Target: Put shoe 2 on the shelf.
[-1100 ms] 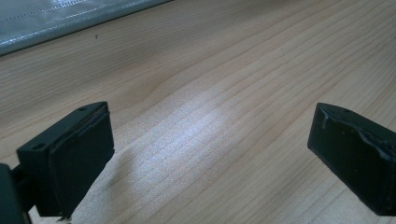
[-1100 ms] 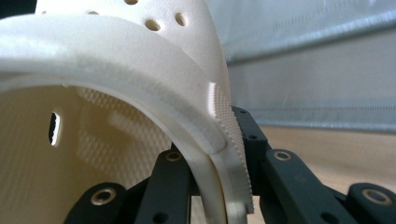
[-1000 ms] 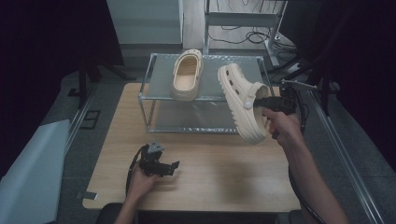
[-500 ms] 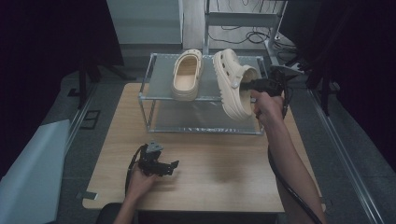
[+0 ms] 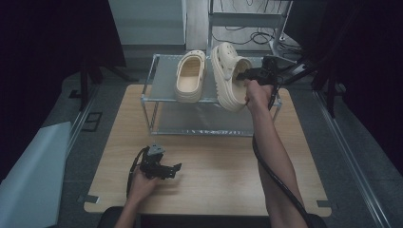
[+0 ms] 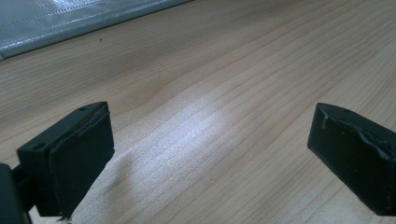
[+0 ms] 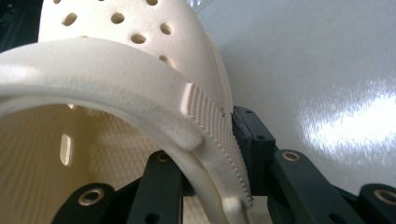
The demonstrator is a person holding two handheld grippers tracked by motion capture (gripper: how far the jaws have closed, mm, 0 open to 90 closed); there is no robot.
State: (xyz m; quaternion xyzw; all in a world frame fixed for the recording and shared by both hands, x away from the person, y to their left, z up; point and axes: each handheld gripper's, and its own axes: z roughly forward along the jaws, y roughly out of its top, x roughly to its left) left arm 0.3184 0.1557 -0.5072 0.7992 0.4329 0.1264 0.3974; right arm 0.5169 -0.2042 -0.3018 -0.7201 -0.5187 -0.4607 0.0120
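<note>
A cream clog (image 5: 228,78) hangs tilted on its side over the right part of the metal rack's top shelf (image 5: 164,66); I cannot tell whether it touches the shelf. My right gripper (image 5: 244,74) is shut on its side wall near the heel opening. In the right gripper view the clog's rim (image 7: 116,70) sits between the jaws of that gripper (image 7: 210,149), which have just been opening a little. A second cream clog (image 5: 191,76) lies flat on the shelf to its left. My left gripper (image 5: 175,168) rests open and empty on the wooden table (image 6: 233,70), jaws (image 6: 210,149) wide apart.
The rack has thin metal legs and a lower shelf (image 5: 204,118), and stands at the table's far edge. Bare table (image 5: 214,161) spreads between the rack and the near edge. Cables and dark stands (image 5: 266,28) crowd the floor behind the rack.
My right hand has carried the clog up and away from me, from in front of the rack's right end to over the top shelf beside the other clog. The left gripper stayed put.
</note>
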